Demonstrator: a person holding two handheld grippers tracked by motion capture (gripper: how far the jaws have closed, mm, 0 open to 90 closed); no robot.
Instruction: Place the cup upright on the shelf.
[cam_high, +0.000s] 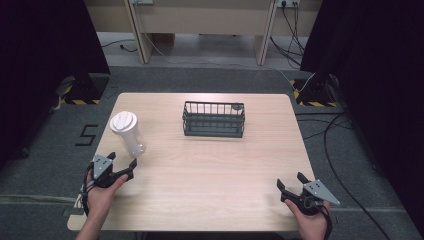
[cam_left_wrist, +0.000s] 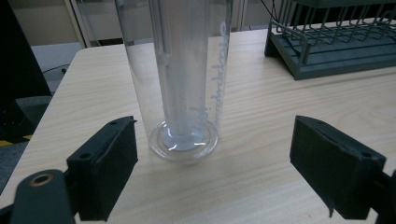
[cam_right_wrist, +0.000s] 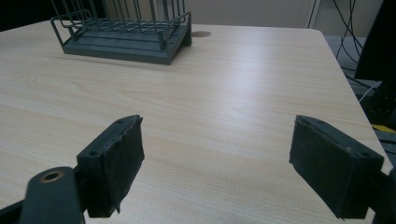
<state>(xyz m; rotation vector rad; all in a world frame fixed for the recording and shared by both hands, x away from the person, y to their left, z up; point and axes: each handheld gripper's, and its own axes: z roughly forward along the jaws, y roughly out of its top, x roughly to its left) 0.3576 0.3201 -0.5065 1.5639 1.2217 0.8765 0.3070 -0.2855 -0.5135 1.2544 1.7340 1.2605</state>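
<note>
Light wooden table (cam_high: 210, 170), seen from above. Clear plastic tumbler (cam_high: 127, 134) with a white lid, upright near the left edge; pale lettering down its side in the left gripper view (cam_left_wrist: 180, 70). Dark wire basket (cam_high: 214, 119) toward the far middle, well apart from the tumbler.

Left gripper (cam_high: 121, 164) at the near left corner, held in a hand (cam_high: 102, 192), jaws spread wide and holding nothing. Tumbler just beyond those jaws, standing ahead of the gap rather than between them, untouched.

Right gripper (cam_high: 291, 181) at the near right corner, held in the other hand (cam_high: 314, 222), jaws likewise wide apart and empty. Bare tabletop ahead of it in the right gripper view, basket (cam_right_wrist: 123, 32) at the far left, a small round hole (cam_right_wrist: 201, 33) in the table just beside it.

Grey floor around the table, cables (cam_high: 335, 145) trailing on the right.
</note>
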